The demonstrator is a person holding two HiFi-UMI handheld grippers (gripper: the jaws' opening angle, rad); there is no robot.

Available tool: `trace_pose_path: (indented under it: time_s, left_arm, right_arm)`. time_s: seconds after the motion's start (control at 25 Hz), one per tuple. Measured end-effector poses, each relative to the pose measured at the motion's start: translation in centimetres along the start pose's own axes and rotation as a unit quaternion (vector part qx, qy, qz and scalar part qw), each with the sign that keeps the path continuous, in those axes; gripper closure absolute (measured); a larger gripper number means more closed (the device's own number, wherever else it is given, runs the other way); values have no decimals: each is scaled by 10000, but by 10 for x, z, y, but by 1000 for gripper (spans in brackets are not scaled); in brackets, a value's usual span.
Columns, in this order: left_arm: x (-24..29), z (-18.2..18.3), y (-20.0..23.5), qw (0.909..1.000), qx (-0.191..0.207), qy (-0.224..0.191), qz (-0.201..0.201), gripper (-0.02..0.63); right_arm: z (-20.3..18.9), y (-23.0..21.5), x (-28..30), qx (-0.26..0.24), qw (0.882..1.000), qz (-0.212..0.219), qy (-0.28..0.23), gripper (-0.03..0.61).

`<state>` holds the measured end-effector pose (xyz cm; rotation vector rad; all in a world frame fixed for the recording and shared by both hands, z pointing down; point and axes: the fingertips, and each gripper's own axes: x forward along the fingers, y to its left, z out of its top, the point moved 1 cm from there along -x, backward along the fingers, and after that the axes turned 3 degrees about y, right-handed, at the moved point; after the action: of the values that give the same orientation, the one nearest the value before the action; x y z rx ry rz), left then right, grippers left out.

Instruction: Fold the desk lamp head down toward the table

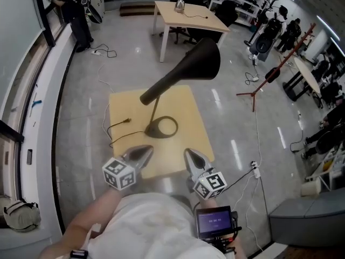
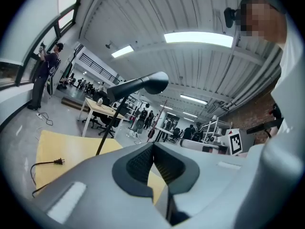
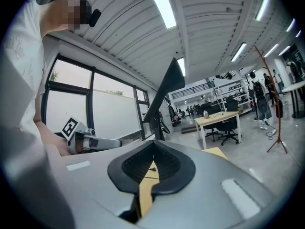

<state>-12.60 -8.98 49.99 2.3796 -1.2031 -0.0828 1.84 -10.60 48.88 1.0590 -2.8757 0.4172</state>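
Black desk lamp (image 1: 180, 72) standing on a small yellow table (image 1: 190, 117), lamp head (image 1: 205, 58) up high, left gripper (image 1: 142, 152) and right gripper (image 1: 192, 156) at the table's near edge, both squeezed closed, holding nothing

We've got the desk lamp base (image 1: 161, 127) on the small table (image 1: 121, 104), approx ctr. Lamp head (image 1: 199, 61) hangs over the far-right corner. Plug (image 1: 128, 120) lies on the table, left of the base. Left gripper (image 1: 144, 151) and right gripper (image 1: 190, 156) are over the near edge, either side of the base, apart from the lamp. Second table (image 1: 188, 15) sits behind.
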Motion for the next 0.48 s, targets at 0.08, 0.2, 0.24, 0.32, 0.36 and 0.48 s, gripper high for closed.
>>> trace_pose_path:
  time_s: [0.08,0.2,0.24,0.32,0.36,0.48]
  left_arm:
    - [-2,3,3,10000,-13,-53,-52,612]
    - [-8,3,11,9999,-78,-140,-38,612]
    - [-9,4,14,9998,-93,-167,-25,612]
    - [-12,6,18,9997,-103,-208,-5,612]
    - [-13,7,20,9997,-103,-220,7,612]
    - [-16,10,26,9996,-107,-245,59,612]
  right_arm:
    - [2,2,6,-47,10000,-14,47,565]
    - [5,5,14,-141,9998,-13,125,565]
    - [8,6,17,-179,9997,-3,140,565]
    - [15,8,23,-278,9995,33,166,565]
    - [20,8,26,-331,9993,50,172,565]
    - [34,7,34,-415,9991,70,96,566]
